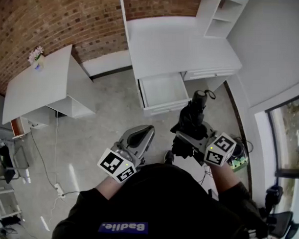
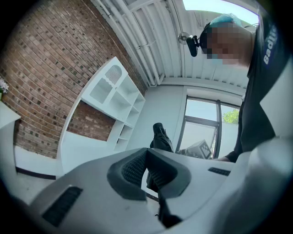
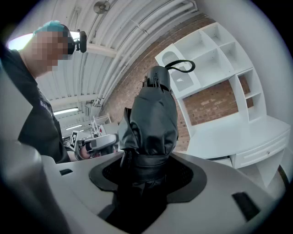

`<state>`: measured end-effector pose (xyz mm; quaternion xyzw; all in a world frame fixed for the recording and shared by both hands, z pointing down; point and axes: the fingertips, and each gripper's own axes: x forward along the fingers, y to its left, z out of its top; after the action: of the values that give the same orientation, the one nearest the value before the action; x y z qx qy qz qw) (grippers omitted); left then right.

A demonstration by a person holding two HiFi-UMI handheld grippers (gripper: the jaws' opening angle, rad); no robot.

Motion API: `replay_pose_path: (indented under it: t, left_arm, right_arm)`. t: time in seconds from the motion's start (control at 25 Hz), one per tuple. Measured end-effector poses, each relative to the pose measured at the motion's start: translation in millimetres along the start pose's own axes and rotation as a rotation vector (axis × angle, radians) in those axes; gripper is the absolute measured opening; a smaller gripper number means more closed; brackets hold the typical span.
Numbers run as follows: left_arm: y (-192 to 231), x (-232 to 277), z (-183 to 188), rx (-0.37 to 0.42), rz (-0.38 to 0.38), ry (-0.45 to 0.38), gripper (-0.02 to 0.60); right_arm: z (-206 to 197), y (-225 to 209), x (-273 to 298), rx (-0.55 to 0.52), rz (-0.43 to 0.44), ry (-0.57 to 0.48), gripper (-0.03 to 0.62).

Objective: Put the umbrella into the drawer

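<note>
A black folded umbrella (image 1: 193, 118) stands up out of my right gripper (image 1: 187, 138), which is shut on its lower part; its strap loop is at the top. In the right gripper view the umbrella (image 3: 153, 114) fills the space between the pads of the right gripper (image 3: 146, 176). My left gripper (image 1: 146, 132) is held beside it to the left, shut with nothing in it; its pads meet in the left gripper view (image 2: 147, 170), with the umbrella (image 2: 160, 137) beyond them. The white desk (image 1: 176, 44) ahead has its drawer (image 1: 163, 90) pulled open, showing a bare white inside.
A white shelf unit (image 1: 219, 13) stands on the desk's right end against the brick wall. A white table (image 1: 38, 88) with a small flower vase (image 1: 36, 58) is at the left. Cables (image 1: 56, 187) lie on the grey floor. A window is at the right.
</note>
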<state>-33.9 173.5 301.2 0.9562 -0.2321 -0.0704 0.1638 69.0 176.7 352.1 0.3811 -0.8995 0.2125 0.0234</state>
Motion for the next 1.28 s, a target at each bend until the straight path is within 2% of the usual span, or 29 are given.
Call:
replay_pose_path:
  t: [0.8,1.04,1.28]
  left_arm:
    - [2,-10,1,-0.005,-0.009,-0.009,-0.003]
    - [19,-19,2,-0.011,-0.001,-0.009,-0.003]
    - [44,-16,2,-0.019,0.043,0.003,-0.003]
  right_arm:
    - [-1,-1,5,0.013,-0.031,-0.014,0.264]
    - [-1,-11,20,0.012,-0.049,-0.02,0.264]
    - [7,-39,45,0.009,-0.043,-0.012,0.264]
